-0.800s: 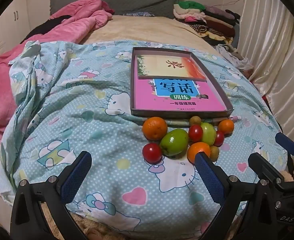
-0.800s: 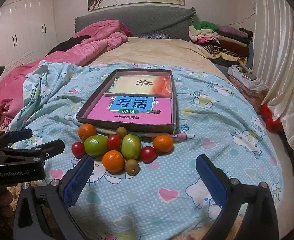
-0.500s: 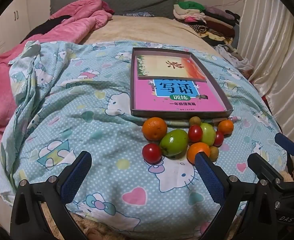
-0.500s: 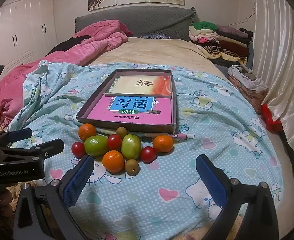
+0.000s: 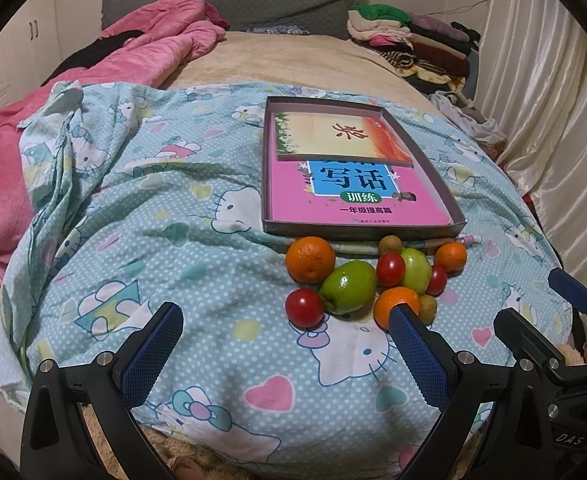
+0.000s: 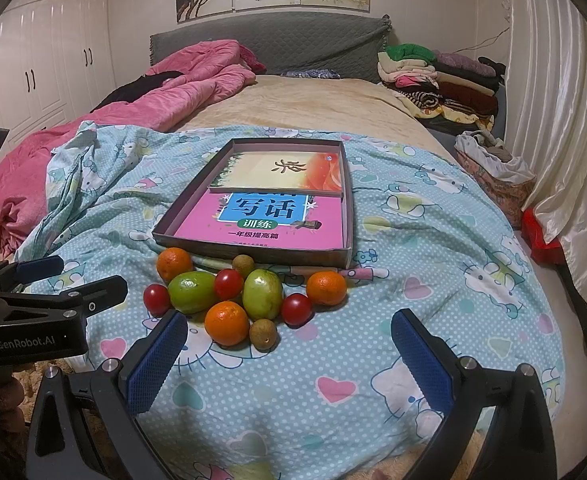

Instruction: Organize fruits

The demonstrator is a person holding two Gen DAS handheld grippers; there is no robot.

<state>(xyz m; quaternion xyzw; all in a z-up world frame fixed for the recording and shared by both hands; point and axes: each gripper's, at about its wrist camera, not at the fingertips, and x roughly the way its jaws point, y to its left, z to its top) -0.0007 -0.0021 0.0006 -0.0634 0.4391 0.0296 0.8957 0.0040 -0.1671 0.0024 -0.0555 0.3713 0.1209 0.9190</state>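
A cluster of fruit lies on a blue cartoon-print quilt [image 5: 173,264] just in front of a shallow cardboard box [image 5: 459,216] holding two books. It has oranges [image 5: 310,259] [image 6: 227,323], green fruits [image 5: 348,287] [image 6: 262,294], red tomatoes [image 5: 304,308] [image 6: 296,309] and small brown fruits [image 6: 262,334]. My left gripper [image 5: 285,324] is open, below and left of the pile, with only bedding between its blue pads. My right gripper [image 6: 289,332] is open, below and right of the pile. Each gripper shows at the other view's edge.
A pink duvet [image 6: 197,76] is bunched at the left, folded clothes [image 6: 437,76] are stacked at the far right, and a cloth-lined basket [image 6: 493,176] sits by the cream curtain [image 6: 557,100]. Beige bedding [image 6: 313,104] stretches to the grey headboard.
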